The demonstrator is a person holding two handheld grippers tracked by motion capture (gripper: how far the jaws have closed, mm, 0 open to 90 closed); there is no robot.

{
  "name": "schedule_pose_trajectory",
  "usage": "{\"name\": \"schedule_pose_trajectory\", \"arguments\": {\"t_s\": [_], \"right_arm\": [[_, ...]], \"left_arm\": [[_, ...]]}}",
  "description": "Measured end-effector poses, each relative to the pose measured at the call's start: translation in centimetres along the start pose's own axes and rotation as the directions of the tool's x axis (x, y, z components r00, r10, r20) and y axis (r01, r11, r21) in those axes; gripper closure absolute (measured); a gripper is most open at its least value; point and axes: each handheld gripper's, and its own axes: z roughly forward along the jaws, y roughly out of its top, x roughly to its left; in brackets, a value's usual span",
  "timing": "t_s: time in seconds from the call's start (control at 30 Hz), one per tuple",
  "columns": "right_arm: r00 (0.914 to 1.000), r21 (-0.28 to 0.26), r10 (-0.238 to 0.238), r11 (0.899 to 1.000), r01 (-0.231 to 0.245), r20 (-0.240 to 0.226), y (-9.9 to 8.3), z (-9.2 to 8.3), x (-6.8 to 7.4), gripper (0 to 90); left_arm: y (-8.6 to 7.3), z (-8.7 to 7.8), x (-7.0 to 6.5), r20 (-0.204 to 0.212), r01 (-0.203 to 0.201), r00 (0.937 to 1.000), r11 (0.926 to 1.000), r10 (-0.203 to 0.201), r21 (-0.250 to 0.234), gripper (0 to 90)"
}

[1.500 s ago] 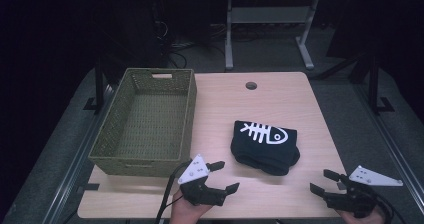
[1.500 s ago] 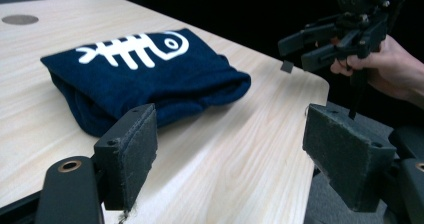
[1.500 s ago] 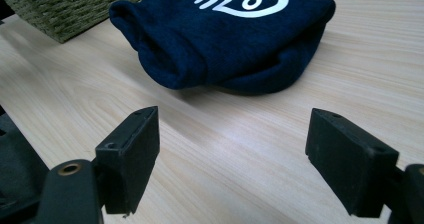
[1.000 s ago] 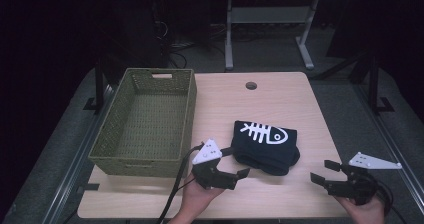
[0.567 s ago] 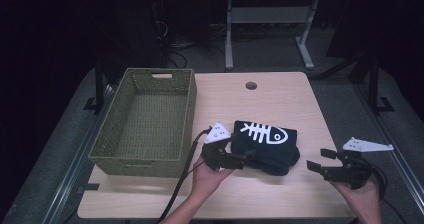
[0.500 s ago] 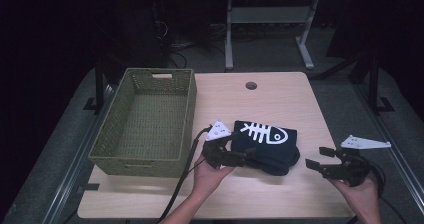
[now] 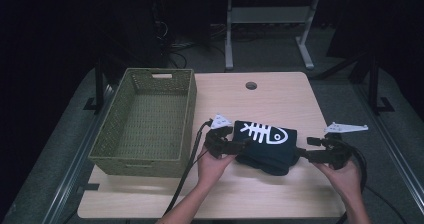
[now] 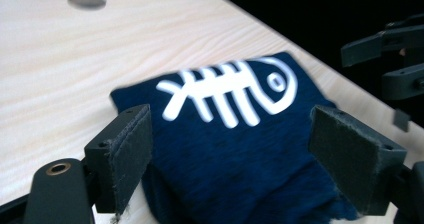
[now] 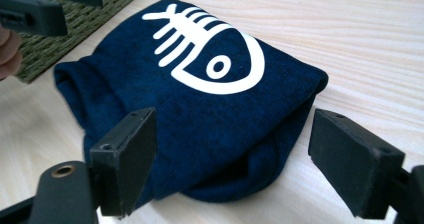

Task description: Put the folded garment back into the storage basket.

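We are holding both grippers' fingers spread at the folded navy cloth (image 7: 267,145) lying on the tabletop (image 7: 270,99): left gripper (image 7: 239,147) and right gripper (image 7: 301,154) flanking it. Its white fish-skeleton print bears no writing.

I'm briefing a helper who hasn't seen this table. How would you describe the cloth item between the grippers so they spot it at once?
On the light wooden table, look right of the green woven basket, near the front edge. There lies a folded dark navy garment, between the left gripper and the right gripper, both open. Its white fish-skeleton print sets it apart; nothing else there is cloth.
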Motion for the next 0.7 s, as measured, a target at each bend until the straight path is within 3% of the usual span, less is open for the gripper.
{"name": "schedule_pose_trajectory", "arguments": {"t_s": [0.03,0.07,0.1,0.2,0.23,0.33,0.43,0.57,0.7], "right_arm": [[1.0,0.017,0.005,1.0,-0.005,0.002,0.2,0.7,-0.3,19.9],[1.0,0.017,0.005,1.0,-0.005,0.002,0.2,0.7,-0.3,19.9],[0.9997,0.028,0.02,0.999,-0.02,0.011,0.3,1.4,-0.7,21.2],[0.9985,0.044,0.053,0.998,-0.053,0.012,0.3,2.1,-1.4,21.2],[0.9976,0.059,0.067,0.996,-0.068,0.016,0.2,2.8,-1.8,22.1],[0.9969,0.076,0.075,0.994,-0.077,0.026,-0.1,3.5,-2.0,23.1],[0.9942,0.114,0.1,0.988,-0.104,0.04,-0.6,4.5,-2.3,26.6],[0.9932,0.118,0.108,0.987,-0.112,0.043,-0.8,4.8,-2.3,31.1],[0.9933,0.127,0.108,0.986,-0.113,0.042,-0.9,5.0,-2.2,36.1]], "left_arm": [[-0.3,0.4,0.7,-0.007,0.035,0.9994,0.9994,-0.034,0.01,17.6],[-0.3,0.4,0.7,-0.007,0.035,0.9994,0.9994,-0.034,0.01,17.7],[-0.7,0.9,1.3,-0.015,0.07,0.9974,0.9969,-0.07,0.036,17.8],[-1.0,1.5,1.7,-0.018,0.097,0.9952,0.993,-0.096,0.067,18.1],[-1.3,2.0,2.0,-0.009,0.113,0.9935,0.9886,-0.113,0.099,20.7],[-1.6,2.4,2.1,-0.006,0.115,0.9933,0.986,-0.115,0.121,23.5],[-1.9,3.1,2.3,0.001,0.142,0.9897,0.9791,-0.143,0.146,25.5],[-2.2,3.5,2.5,0.01,0.155,0.9873,0.9743,-0.158,0.164,29.4],[-2.3,3.6,2.5,0.013,0.152,0.9875,0.9739,-0.157,0.168,31.8]]}}
